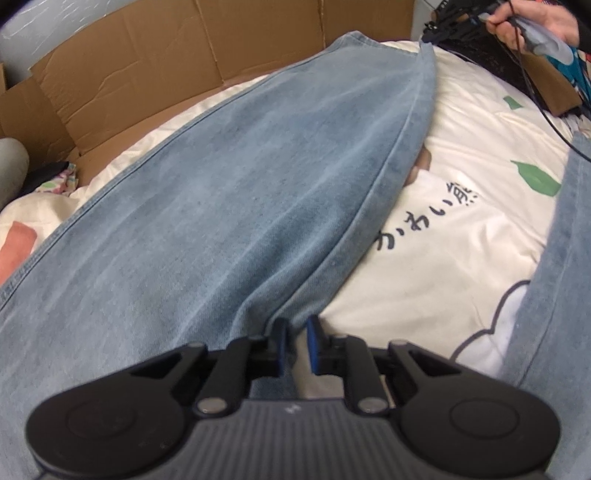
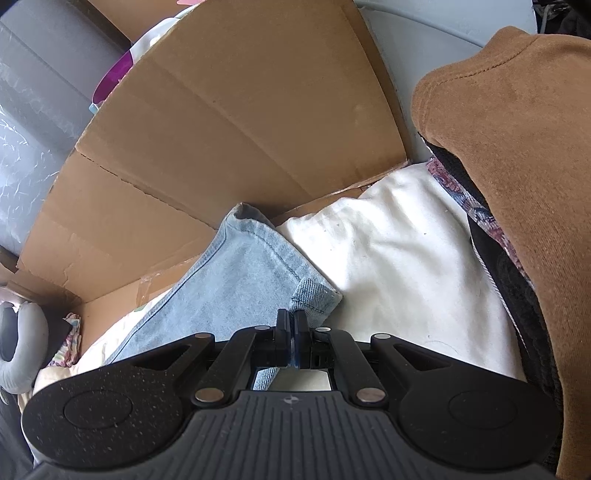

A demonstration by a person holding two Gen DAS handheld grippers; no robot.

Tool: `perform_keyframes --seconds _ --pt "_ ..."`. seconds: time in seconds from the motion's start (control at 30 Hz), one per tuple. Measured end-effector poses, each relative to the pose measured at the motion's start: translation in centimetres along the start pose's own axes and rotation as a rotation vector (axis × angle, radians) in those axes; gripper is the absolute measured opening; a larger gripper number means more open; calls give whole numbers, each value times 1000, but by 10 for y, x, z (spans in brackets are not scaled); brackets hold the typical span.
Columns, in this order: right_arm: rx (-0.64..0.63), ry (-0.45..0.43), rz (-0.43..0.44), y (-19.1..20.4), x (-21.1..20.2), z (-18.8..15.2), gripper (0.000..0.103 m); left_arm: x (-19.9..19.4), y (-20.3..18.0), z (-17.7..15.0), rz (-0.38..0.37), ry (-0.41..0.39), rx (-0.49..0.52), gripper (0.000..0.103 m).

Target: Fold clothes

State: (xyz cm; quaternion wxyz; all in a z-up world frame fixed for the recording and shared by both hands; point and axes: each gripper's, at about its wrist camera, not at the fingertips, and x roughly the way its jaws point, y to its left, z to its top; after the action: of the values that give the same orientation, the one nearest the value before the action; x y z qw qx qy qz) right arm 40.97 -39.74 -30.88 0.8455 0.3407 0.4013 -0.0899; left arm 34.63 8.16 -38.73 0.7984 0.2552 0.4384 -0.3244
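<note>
Light blue jeans (image 1: 240,203) lie lengthwise on a white printed sheet (image 1: 461,240). One leg stretches away from me and the other leg (image 1: 561,266) runs down the right edge. My left gripper (image 1: 297,325) is low over the near end of the leg. Its blue pads are pinched on the leg's inner seam edge. In the right wrist view my right gripper (image 2: 291,319) is shut on the hem corner of the jeans (image 2: 251,273), and denim shows beneath its fingers. A hand (image 1: 539,22) holds that gripper at the leg's far end.
Brown cardboard walls (image 1: 147,74) (image 2: 240,129) stand behind the bed. On the right a brown garment (image 2: 517,166) hangs over a black one (image 2: 517,314). A grey curved object (image 2: 22,343) sits at the left. Cables (image 1: 535,99) trail over the sheet at top right.
</note>
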Motion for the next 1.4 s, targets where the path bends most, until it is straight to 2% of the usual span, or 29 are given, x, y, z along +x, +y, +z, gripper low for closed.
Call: perform_keyframes --seconds 0.2,0.37,0.5,0.63,0.8,0.83,0.97,1.07,1.17,1.23,1.3,1.37,1.4 --pt "-17 -9 15 6 -7 7 0 -13 7 2 -55 -3 -35 2" --pt "-25 -33 35 10 -21 14 0 -34 4 1 -151 -39 -58 1" --pt "-15 -41 16 7 -26 12 0 -31 3 -6 -208 -16 -88 1" --pt "-36 -26 -37 0 -20 5 0 -19 3 -14 -219 19 -81 1" --pt "-85 -2 -165 -6 -6 -6 0 -15 5 -10 -248 61 -104 6" --pt "-99 -4 -197 -6 -6 -8 1 -17 7 -9 -263 57 -113 10" --pt "-126 -23 -194 -3 -13 -7 2 -31 19 -7 -275 0 -173 15" --pt "-170 -47 -165 7 -15 -5 3 -34 30 -7 -237 -36 -216 20" --pt "-192 -37 -174 13 -7 -3 12 -29 35 -5 -199 -43 -236 21" --pt "-191 -28 -183 15 -2 -2 37 -25 35 -4 -188 -44 -234 21" --pt "-153 -15 -197 9 3 -4 40 -24 32 -1 -192 -52 -224 27" --pt "-103 1 -205 2 6 -6 43 -25 26 2 -212 -69 -210 45" --pt "-73 11 -198 -3 8 -7 44 -24 22 3 -220 -75 -199 48"
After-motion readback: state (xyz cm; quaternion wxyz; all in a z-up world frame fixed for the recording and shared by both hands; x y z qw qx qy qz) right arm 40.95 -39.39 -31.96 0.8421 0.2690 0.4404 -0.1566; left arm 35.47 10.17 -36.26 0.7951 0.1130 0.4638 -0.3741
